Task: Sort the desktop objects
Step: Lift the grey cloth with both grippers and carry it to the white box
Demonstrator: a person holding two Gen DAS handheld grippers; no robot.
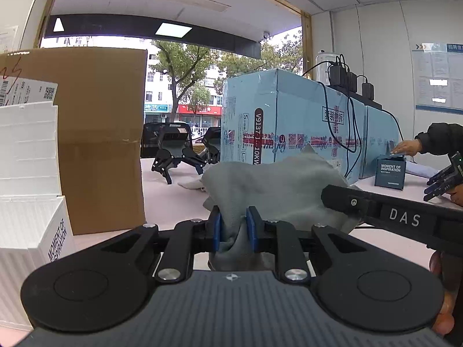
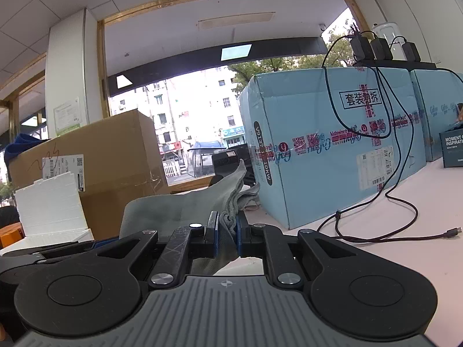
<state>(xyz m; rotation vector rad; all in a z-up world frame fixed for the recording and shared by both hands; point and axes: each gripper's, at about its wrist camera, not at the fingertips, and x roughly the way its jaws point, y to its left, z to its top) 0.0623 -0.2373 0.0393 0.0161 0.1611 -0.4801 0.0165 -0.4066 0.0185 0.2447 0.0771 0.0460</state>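
Grey cloth (image 1: pixel 269 185) pinched by both fingers; only right view shows loose cable (image 2: pixel 405 225).

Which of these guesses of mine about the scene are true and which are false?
1. Both grippers pinch the same grey cloth. True: the left gripper and the right gripper are each shut on the grey cloth.
2. The cloth lies flat on the table. False: it is bunched and lifted between the grippers.
3. A brown cardboard box stands to the left of the cloth. True.
4. The big box behind the cloth is red. False: the large carton is light blue.
5. A dark cable trails over the table. True.
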